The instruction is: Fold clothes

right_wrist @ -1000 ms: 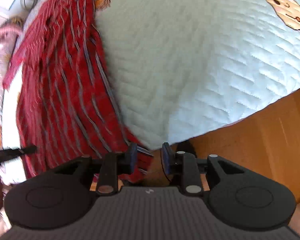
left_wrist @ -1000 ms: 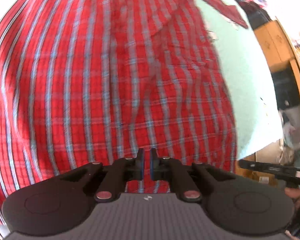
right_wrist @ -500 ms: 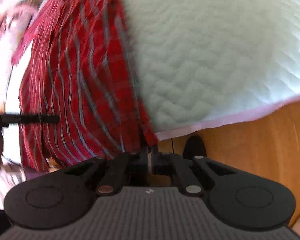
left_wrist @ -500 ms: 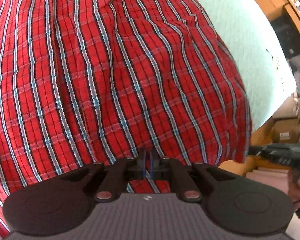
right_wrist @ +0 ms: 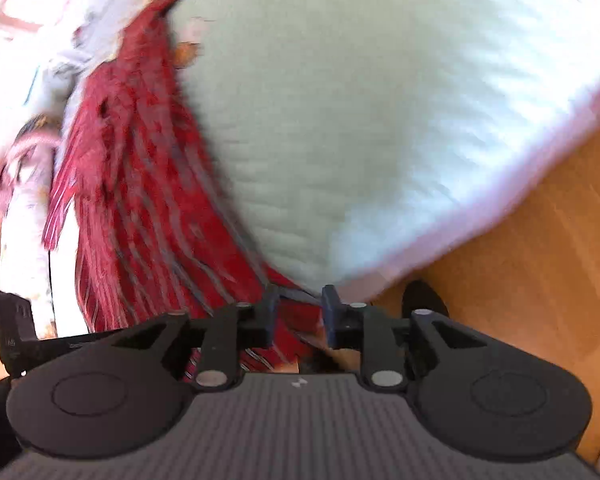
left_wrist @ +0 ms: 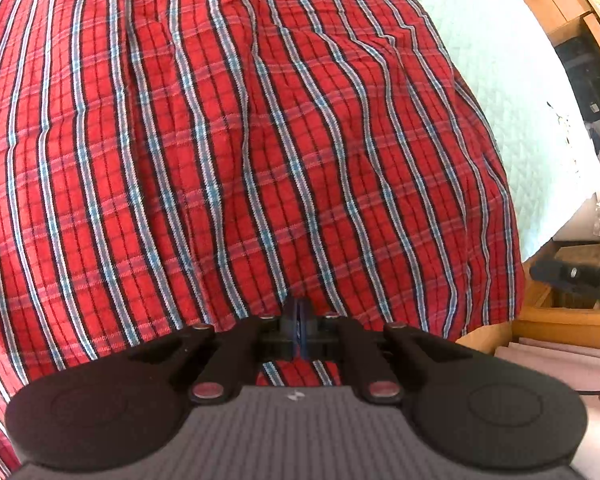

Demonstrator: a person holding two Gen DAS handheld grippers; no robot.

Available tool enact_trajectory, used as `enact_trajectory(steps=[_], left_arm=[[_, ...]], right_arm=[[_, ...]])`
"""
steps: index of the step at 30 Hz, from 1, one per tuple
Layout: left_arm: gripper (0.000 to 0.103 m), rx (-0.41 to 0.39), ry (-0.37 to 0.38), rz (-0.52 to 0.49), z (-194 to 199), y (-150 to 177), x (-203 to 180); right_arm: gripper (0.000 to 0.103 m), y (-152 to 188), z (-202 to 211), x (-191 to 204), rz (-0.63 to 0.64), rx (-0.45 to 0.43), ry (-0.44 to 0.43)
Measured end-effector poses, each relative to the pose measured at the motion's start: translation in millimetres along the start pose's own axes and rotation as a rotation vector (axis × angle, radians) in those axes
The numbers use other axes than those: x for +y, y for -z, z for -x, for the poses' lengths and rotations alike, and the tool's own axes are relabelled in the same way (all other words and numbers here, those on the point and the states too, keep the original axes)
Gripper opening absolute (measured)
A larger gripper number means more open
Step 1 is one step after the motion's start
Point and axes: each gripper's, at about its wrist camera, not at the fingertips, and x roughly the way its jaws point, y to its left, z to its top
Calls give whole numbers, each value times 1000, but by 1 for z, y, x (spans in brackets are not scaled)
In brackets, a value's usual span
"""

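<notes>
The red plaid shirt (left_wrist: pixel 236 152) is spread over the pale green quilted bedspread (left_wrist: pixel 512 120) of a bed, its hem hanging at the near edge. The left tool (left_wrist: pixel 300 320) is seen clenched on the hem, the cloth pinched between its pads. The right tool (right_wrist: pixel 300 304) has just been opening; its jaws stand apart with the shirt's corner (right_wrist: pixel 296 292) lying loose between them, no longer gripped. In the blurred right view, a wooden floor (right_wrist: pixel 520 288) is seen beside the bed
</notes>
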Motion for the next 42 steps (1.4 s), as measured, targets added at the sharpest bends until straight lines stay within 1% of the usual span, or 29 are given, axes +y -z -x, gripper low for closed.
enact_trajectory(steps=[2, 3, 4, 5, 6, 8, 9, 10, 11, 13, 14, 15, 17, 19, 21, 25, 26, 29, 30, 31, 33, 34, 36, 38, 40, 42], left_arm=[[2, -3, 0, 2, 0, 2, 2], [2, -4, -1, 3, 0, 2, 2], [2, -4, -2, 5, 0, 3, 2], [2, -4, -3, 7, 1, 3, 1], [2, -7, -3, 11, 3, 3, 2], [2, -17, -1, 17, 10, 6, 4], [2, -21, 0, 15, 14, 9, 7], [2, -26, -1, 14, 18, 13, 10], [3, -32, -3, 18, 22, 15, 11], [4, -44, -2, 42, 31, 19, 15], [4, -52, -1, 56, 36, 18, 18], [4, -59, -1, 71, 43, 15, 21], [4, -81, 1, 103, 54, 7, 15], [4, -113, -7, 133, 71, 9, 18], [4, -149, -19, 164, 89, 10, 21], [5, -253, -60, 258, 117, 8, 44], [5, -280, -71, 283, 124, 8, 53], [7, -341, -87, 365, 140, 10, 89], [10, -358, -91, 387, 143, 11, 103], [15, -376, -91, 409, 148, 11, 118], [22, -408, -73, 455, 159, 9, 154], [22, -420, -58, 479, 165, 7, 174], [22, -437, -39, 521, 176, -2, 212], [23, -455, -25, 548, 190, -14, 246], [26, -475, -9, 572, 203, -27, 280], [27, -476, -4, 576, 210, -41, 303]], right_arm=[[33, -7, -17, 20, 123, 33, 24], [28, -8, -29, 22, 149, 72, 28], [18, -9, -41, 23, 169, 114, 32], [4, -9, -40, 20, 162, 109, 44], [4, -10, -36, 17, 149, 93, 59], [6, -11, -28, 10, 122, 61, 88], [13, -12, -20, 8, 107, 47, 95], [16, -14, -11, 7, 90, 34, 101], [20, -17, -4, 7, 81, 32, 95], [26, -23, 9, 18, 123, 19, 102], [31, -27, 14, 28, 161, 11, 108], [32, -31, 18, 40, 202, 5, 103], [33, -42, 12, 71, 274, -5, 60], [38, -54, 1, 104, 338, -7, 13], [47, -65, -15, 135, 390, 7, -32], [49, -81, -49, 199, 490, 53, -109], [50, -83, -54, 215, 516, 65, -122], [51, -87, -76, 259, 581, 92, -121], [52, -88, -83, 270, 596, 99, -121], [52, -87, -91, 282, 609, 103, -112], [53, -85, -105, 301, 625, 109, -81], [53, -82, -113, 308, 621, 114, -52], [53, -75, -124, 317, 577, 120, 1], [53, -64, -132, 325, 506, 132, 30], [53, -49, -139, 334, 454, 143, 49], [53, -33, -147, 346, 409, 149, 53]])
